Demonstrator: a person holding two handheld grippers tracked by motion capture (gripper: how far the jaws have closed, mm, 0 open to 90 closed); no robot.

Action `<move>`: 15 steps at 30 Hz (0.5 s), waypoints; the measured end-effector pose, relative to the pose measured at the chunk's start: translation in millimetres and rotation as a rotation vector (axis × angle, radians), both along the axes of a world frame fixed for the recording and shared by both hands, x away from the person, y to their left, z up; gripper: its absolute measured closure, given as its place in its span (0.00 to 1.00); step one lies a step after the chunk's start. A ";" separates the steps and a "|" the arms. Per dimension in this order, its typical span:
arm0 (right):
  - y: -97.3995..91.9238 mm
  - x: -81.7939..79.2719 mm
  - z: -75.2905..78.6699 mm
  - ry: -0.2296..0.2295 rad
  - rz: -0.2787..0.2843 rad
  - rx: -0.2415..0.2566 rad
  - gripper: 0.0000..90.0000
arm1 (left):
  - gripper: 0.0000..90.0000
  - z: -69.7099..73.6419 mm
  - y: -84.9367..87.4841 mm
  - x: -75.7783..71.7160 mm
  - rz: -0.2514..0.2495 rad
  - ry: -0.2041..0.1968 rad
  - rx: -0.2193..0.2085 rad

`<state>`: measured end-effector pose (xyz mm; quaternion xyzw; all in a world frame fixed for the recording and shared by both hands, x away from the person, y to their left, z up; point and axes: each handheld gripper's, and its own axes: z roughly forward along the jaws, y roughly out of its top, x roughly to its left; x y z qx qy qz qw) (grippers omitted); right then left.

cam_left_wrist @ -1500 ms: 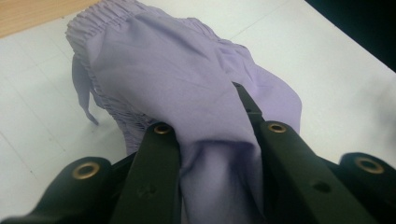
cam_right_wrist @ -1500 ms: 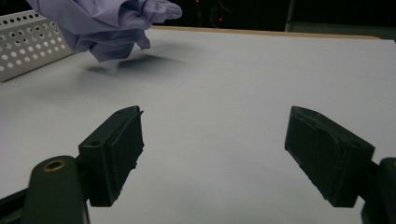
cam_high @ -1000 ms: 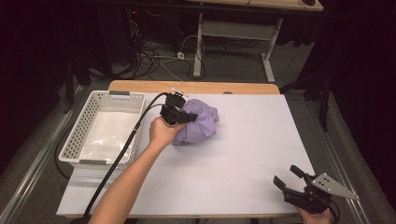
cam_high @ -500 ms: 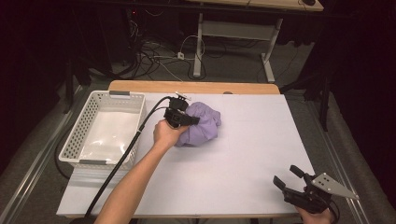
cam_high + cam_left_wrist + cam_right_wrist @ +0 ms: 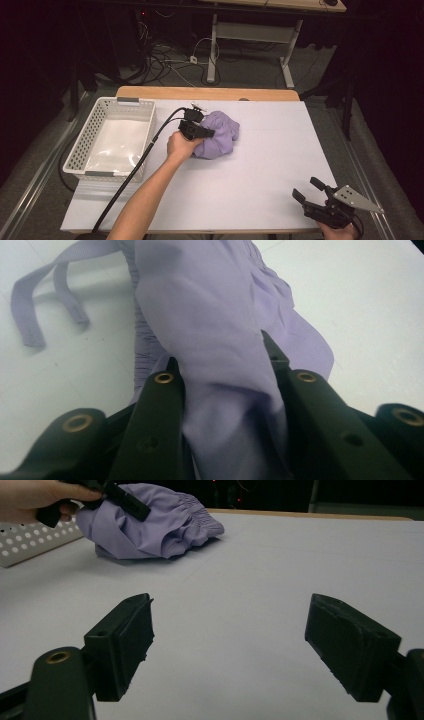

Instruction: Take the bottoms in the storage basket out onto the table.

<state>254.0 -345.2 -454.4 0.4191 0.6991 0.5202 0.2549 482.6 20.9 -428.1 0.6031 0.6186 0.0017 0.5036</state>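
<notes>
Over the last second the left tool [image 5: 200,131] sank with the crumpled lilac garment [image 5: 218,141] onto the white counter [image 5: 270,165] beside the basket [image 5: 118,135], its jaws easing apart yet gripping a fold, suggesting a release, while the right tool [image 5: 320,197] waited unclenched.

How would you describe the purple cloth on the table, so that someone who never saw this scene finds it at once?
Start from the white perforated basket at the left of the white table. Just to its right lies a crumpled lilac garment, with the left gripper at its edge, a fold between its fingers. It is the table's one soft, coloured thing, with a gathered waistband and two loose ties.
</notes>
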 end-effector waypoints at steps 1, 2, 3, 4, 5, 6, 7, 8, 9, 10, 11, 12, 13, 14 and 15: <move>0.1 -0.3 0.1 -0.001 0.001 0.001 0.22 | 0.75 -0.8 -0.4 0.3 -0.001 0.005 0.000; 0.1 -0.3 0.1 -0.001 0.001 0.001 0.22 | 0.75 -1.6 -0.9 0.6 0.001 0.010 -0.001; 0.2 -0.4 0.2 -0.002 0.001 0.002 0.22 | 0.73 -2.1 -1.0 0.7 0.000 0.013 -0.001; 0.4 -0.3 0.1 -0.001 0.001 0.001 0.22 | 0.69 -2.1 -1.2 0.7 0.001 0.013 -0.001; 0.4 -0.3 0.1 -0.001 0.001 0.001 0.22 | 0.69 -1.9 -1.4 0.5 0.002 0.009 0.001; 0.1 0.1 0.1 0.000 0.002 0.000 0.22 | 0.62 -1.6 -1.5 0.0 0.002 -0.001 0.010; 0.1 0.1 0.1 0.000 0.002 0.000 0.22 | 0.60 -1.6 -1.5 0.0 0.002 -0.001 0.010; 0.2 0.2 0.1 -0.001 0.001 0.003 0.22 | 0.60 -1.1 -1.2 -0.1 0.003 -0.003 0.012; 0.0 0.4 0.0 -0.001 0.002 -0.001 0.22 | 0.56 0.5 -0.3 -0.5 0.006 -0.008 0.013; -0.1 0.4 -0.1 -0.001 0.002 0.000 0.22 | 0.54 1.4 0.3 -0.8 0.006 -0.010 0.015; -0.1 0.4 -0.1 -0.001 0.002 0.000 0.22 | 0.53 1.4 0.3 -0.8 0.006 -0.010 0.015; -0.4 0.3 -0.1 0.001 0.001 0.002 0.22 | 0.52 3.5 1.4 -1.5 0.005 -0.015 0.018; -0.4 0.3 -0.1 0.001 0.001 0.002 0.22 | 0.50 3.5 1.4 -1.5 0.005 -0.015 0.018; -0.3 0.0 -0.1 0.001 0.000 0.003 0.22 | 0.50 4.8 1.6 -2.0 0.008 -0.020 0.020; -0.3 0.0 -0.1 0.001 0.000 0.003 0.22 | 0.50 6.1 2.1 -2.7 0.007 -0.025 0.021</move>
